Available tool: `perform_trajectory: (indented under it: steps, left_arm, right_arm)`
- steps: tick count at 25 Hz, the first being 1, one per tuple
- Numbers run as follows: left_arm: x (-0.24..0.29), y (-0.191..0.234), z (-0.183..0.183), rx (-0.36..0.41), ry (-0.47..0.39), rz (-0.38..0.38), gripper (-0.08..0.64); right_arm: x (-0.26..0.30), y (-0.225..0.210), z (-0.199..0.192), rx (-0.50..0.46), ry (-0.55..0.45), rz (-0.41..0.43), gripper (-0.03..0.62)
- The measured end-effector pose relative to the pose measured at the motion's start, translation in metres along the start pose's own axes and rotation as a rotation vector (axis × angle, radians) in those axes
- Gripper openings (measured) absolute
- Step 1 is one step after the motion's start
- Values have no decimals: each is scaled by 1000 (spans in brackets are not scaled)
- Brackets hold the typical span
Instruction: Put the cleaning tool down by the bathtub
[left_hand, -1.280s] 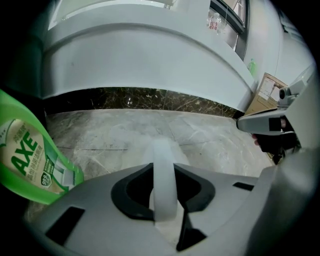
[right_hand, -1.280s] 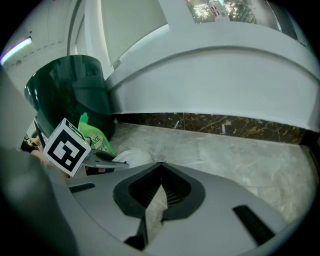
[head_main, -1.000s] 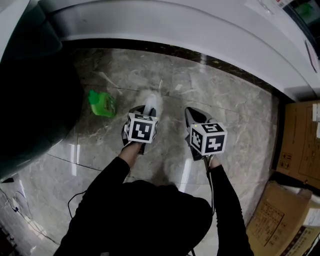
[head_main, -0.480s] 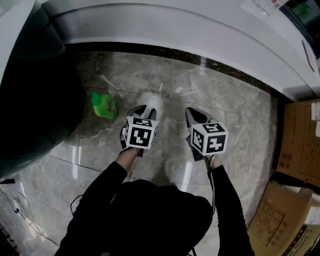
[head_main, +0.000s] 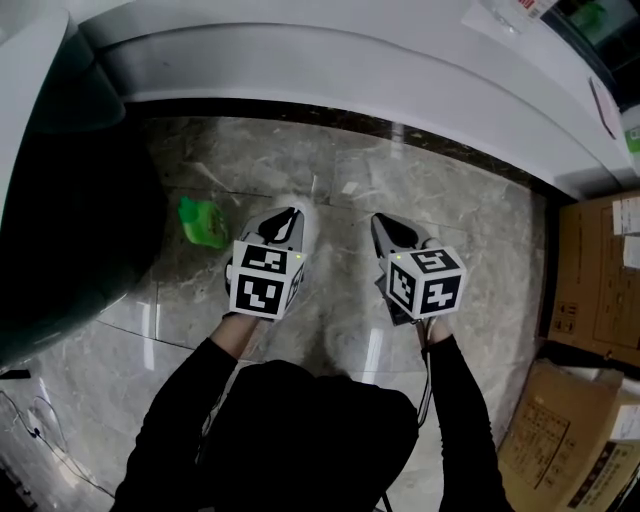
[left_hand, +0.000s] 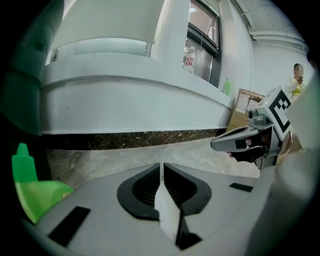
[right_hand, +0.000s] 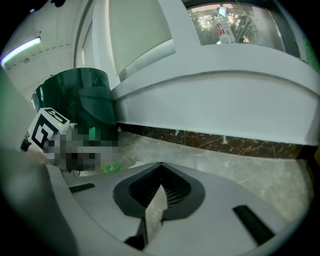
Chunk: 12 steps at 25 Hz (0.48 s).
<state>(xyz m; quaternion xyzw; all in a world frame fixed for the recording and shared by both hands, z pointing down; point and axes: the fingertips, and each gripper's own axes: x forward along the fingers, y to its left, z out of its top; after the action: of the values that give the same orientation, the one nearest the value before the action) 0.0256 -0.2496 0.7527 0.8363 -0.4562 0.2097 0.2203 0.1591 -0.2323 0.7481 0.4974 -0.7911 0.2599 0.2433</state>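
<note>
From the head view, the green cleaner bottle (head_main: 203, 222) is down on the marble floor (head_main: 480, 230), close to the dark base strip of the white bathtub (head_main: 350, 60) and right beside a dark green bin (head_main: 70, 200). The left gripper (head_main: 283, 213) hovers just to the bottle's right, clear of it, and the right gripper (head_main: 385, 225) is held alongside, both pointing at the tub. Cardboard boxes (head_main: 600, 290) sit off at the far right. Over to the left gripper view: the jaws are closing, down to a thin slit with nothing between them. The bottle shows at the left edge with its cap up, and the tub wall fills the background. In the right gripper view, the pads meet at the tip, nothing gripped, with the bin at left and the tub curving across behind.
</note>
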Motion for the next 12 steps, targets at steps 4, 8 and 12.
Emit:
perform_trajectory:
  steps: [4, 8, 12]
  left_arm:
    - [-12, -1, 20, 14, -41, -13, 15]
    - [-24, 1, 39, -21, -79, -30, 8]
    - [-37, -1, 55, -38, -109, -46, 8]
  right_arm:
    - [-8, 3, 11, -10, -16, 6, -2]
    - [-15, 8, 21, 1, -37, 24, 0]
    - [-23, 12, 26, -2, -43, 33, -2]
